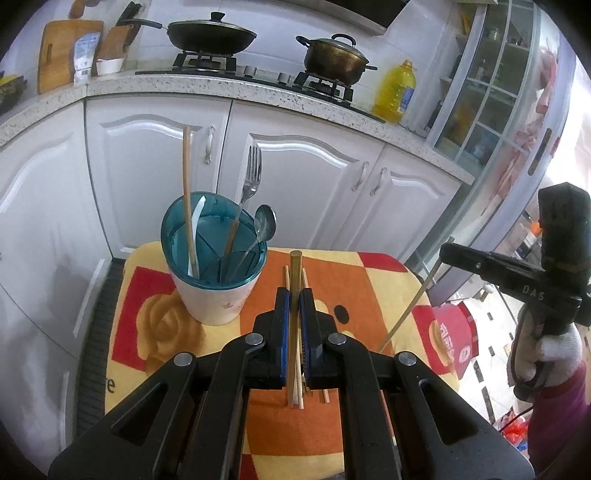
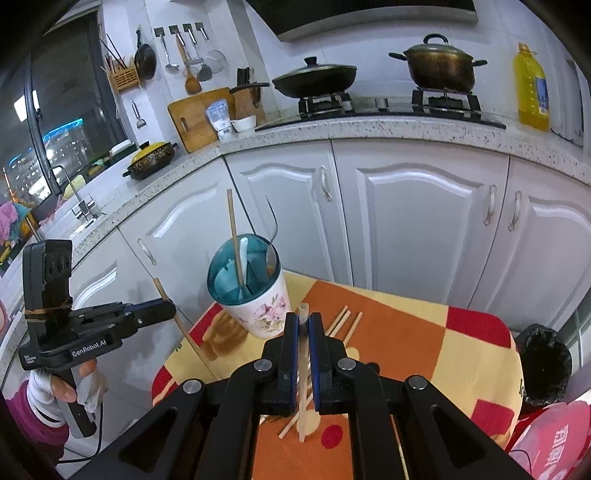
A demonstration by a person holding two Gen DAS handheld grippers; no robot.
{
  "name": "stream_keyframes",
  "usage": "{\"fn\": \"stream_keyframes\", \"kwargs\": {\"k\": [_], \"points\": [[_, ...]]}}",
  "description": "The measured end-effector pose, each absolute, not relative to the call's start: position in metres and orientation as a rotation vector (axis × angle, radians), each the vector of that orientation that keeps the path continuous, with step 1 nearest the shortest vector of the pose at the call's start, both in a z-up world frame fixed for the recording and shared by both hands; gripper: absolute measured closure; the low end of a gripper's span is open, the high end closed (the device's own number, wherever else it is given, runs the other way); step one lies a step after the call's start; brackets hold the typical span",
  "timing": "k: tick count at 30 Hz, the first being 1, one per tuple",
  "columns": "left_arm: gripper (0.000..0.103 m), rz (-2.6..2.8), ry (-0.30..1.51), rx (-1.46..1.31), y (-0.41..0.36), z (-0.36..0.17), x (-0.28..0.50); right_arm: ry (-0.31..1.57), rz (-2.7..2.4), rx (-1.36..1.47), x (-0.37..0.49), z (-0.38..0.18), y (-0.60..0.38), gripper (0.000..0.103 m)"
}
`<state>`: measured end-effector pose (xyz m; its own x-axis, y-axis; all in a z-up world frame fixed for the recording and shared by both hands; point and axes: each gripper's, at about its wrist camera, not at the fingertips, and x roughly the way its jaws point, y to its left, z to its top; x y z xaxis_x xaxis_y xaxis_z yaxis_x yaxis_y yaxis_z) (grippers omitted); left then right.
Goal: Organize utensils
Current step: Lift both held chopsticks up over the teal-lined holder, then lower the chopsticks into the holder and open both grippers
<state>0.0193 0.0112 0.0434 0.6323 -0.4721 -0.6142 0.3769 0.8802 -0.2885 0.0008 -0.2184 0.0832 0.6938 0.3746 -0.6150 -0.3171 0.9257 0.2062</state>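
In the left wrist view my left gripper [image 1: 294, 291] is shut on a wooden chopstick [image 1: 295, 264] that runs up between its blue pads. It hangs above the patterned tablecloth [image 1: 354, 280], to the right of the white utensil holder [image 1: 214, 295] with a teal insert. The holder contains a chopstick [image 1: 187, 177], a fork [image 1: 251, 177], a metal spoon [image 1: 265, 221] and a white spoon. My right gripper [image 2: 303, 315] is shut on another chopstick [image 2: 302, 413], in front of the holder [image 2: 258, 310]. Loose chopsticks [image 2: 345, 323] lie on the cloth. Each view shows the other gripper from the side: the right gripper [image 1: 445, 249] and the left gripper [image 2: 168, 308].
White cabinets [image 2: 424, 229] stand close behind the small table. The counter above them carries a wok [image 1: 210, 35], a pot [image 1: 334, 55] and an oil bottle [image 1: 395, 92]. A black bin [image 2: 546, 365] stands right of the table, and a gloved hand [image 1: 554, 350] holds the right gripper.
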Motion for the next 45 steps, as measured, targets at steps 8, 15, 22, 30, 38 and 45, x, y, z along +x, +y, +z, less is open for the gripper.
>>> {"fn": "stream_keyframes", "kwargs": {"k": [8, 15, 22, 30, 38, 45], "points": [[0.099, -0.499, 0.721, -0.150, 0.016, 0.057, 0.018, 0.669, 0.401, 0.075, 0.007, 0.104, -0.207, 0.098], [0.099, -0.494, 0.682, -0.177, 0.037, 0.085, 0.021, 0.633, 0.432, 0.061, 0.016, 0.126, -0.193, 0.098], [0.099, -0.445, 0.592, -0.179, 0.062, 0.127, 0.032, 0.577, 0.462, 0.067, 0.036, 0.158, -0.177, 0.098], [0.099, -0.369, 0.508, -0.144, 0.073, 0.160, 0.064, 0.505, 0.484, 0.063, 0.069, 0.197, -0.148, 0.098], [0.099, -0.297, 0.510, -0.065, 0.070, 0.149, 0.105, 0.484, 0.465, 0.050, 0.119, 0.198, -0.119, 0.098], [0.099, -0.274, 0.579, -0.056, 0.066, 0.112, 0.130, 0.580, 0.462, 0.056, 0.166, 0.153, -0.102, 0.098]]}}
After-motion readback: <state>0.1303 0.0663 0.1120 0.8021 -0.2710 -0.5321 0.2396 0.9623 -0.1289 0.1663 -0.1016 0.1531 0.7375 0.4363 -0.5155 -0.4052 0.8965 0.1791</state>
